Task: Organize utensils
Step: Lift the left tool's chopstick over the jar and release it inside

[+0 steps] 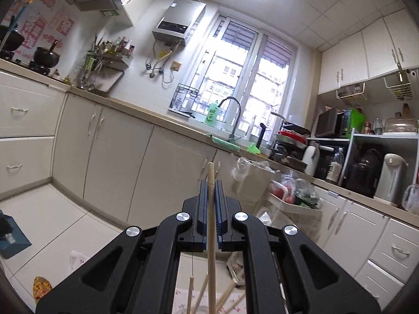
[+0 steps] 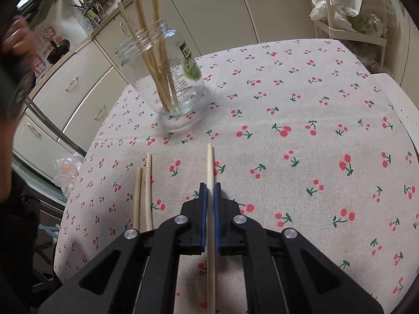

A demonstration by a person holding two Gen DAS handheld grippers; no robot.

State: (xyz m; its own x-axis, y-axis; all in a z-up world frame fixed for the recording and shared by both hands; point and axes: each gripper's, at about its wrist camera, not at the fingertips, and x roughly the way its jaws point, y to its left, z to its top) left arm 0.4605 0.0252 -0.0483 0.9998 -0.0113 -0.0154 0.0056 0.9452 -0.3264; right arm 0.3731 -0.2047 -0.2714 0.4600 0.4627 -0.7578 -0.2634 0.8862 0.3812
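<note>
My left gripper [image 1: 210,183] is shut on a wooden chopstick [image 1: 210,225] and holds it upright, high above the table; tips of several chopsticks [image 1: 201,291] show below it. My right gripper [image 2: 209,187] is shut on another pale chopstick [image 2: 210,167], low over the cherry-print tablecloth [image 2: 301,120]. A clear glass jar [image 2: 167,78] with several chopsticks stands at the far left of the table. Two loose chopsticks [image 2: 142,196] lie on the cloth left of my right gripper.
Kitchen cabinets [image 1: 110,151] and a counter with sink and faucet [image 1: 233,120] run behind. A white trolley [image 1: 293,198] with bagged groceries stands by the table. A person's hand [image 2: 15,44] shows at the left edge.
</note>
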